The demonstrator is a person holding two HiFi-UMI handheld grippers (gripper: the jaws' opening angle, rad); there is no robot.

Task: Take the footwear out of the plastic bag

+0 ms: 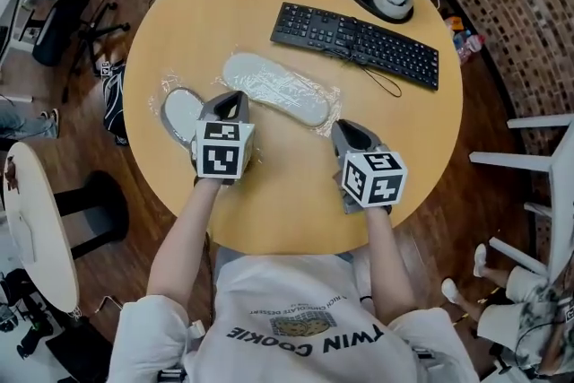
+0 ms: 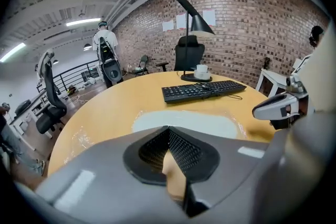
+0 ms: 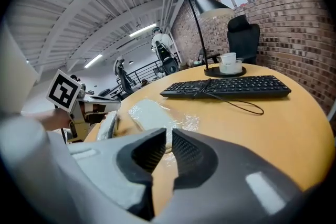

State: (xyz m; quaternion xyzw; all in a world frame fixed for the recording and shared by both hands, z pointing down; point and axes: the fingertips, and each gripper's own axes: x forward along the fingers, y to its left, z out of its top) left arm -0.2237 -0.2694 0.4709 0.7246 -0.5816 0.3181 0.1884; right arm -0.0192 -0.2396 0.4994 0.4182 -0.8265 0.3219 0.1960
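Right gripper barely apart, left gripper together, both empty; one slipper partly hidden behind left gripper.

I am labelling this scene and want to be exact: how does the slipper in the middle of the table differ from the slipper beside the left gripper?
The middle slipper shows its full length; the left slipper is partly hidden behind the left gripper. The middle slipper lies nearer the keyboard; the left slipper lies nearer the edge of the table. Both are pale, wrapped in clear plastic and lying flat.
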